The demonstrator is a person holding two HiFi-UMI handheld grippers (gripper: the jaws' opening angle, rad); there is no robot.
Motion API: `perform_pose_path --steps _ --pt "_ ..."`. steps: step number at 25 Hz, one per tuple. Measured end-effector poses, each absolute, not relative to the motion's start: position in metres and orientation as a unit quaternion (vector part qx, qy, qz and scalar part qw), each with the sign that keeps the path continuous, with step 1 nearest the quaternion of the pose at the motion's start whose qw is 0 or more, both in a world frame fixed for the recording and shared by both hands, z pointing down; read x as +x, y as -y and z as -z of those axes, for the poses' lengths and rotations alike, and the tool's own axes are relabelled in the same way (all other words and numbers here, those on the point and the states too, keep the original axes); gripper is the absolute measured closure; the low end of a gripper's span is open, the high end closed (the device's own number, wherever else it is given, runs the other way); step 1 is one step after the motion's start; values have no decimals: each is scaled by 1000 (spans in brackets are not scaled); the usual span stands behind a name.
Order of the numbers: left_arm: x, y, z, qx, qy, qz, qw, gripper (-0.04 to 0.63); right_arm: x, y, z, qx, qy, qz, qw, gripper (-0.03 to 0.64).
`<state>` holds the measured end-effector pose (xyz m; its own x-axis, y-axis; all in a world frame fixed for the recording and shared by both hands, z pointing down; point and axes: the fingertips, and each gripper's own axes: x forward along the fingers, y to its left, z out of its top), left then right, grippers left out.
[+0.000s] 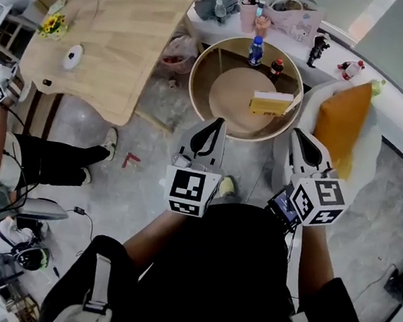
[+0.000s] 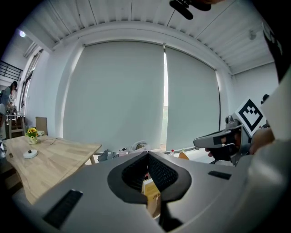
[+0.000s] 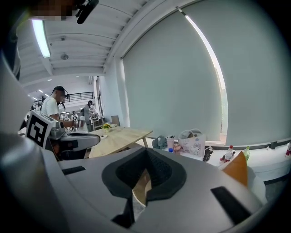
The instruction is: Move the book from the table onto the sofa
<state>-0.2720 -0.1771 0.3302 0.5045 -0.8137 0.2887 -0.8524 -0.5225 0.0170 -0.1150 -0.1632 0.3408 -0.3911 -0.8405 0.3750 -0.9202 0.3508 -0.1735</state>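
A: Jaw state is requested.

B: The left gripper (image 1: 219,124) and the right gripper (image 1: 298,135) are both recorded as closed tip to tip, with nothing held. The book (image 1: 272,103) is noted on the round table (image 1: 207,62), near its right rim and apparently propped on edge.

A: How is the pickup best done?

B: Jaws are to be opened before the approach. The book is judged best clamped across its thickness, lifted clear of the rim, then laid on the sofa (image 1: 354,173) beside the orange cushion (image 1: 342,116).
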Motion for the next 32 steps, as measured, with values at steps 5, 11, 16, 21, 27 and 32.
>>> perform_pose_path --steps 5,11,16,21,27,32 --pt "-274 189 -328 869 475 -121 74 586 -116 172 -340 546 811 -176 115 609" --pt "-273 197 -329 872 468 -125 71 586 -112 180 -339 553 808 -169 115 609" --pt "-265 201 -327 875 462 -128 70 586 -104 186 -335 555 808 -165 112 609" --pt "-255 211 -329 876 460 -128 72 586 -96 198 -337 553 809 -163 114 609" --pt "-243 243 -332 870 469 -128 81 586 -86 228 -339 534 821 -150 137 609" --pt "-234 281 -335 862 481 -135 86 586 -77 261 -349 511 830 -149 165 609"
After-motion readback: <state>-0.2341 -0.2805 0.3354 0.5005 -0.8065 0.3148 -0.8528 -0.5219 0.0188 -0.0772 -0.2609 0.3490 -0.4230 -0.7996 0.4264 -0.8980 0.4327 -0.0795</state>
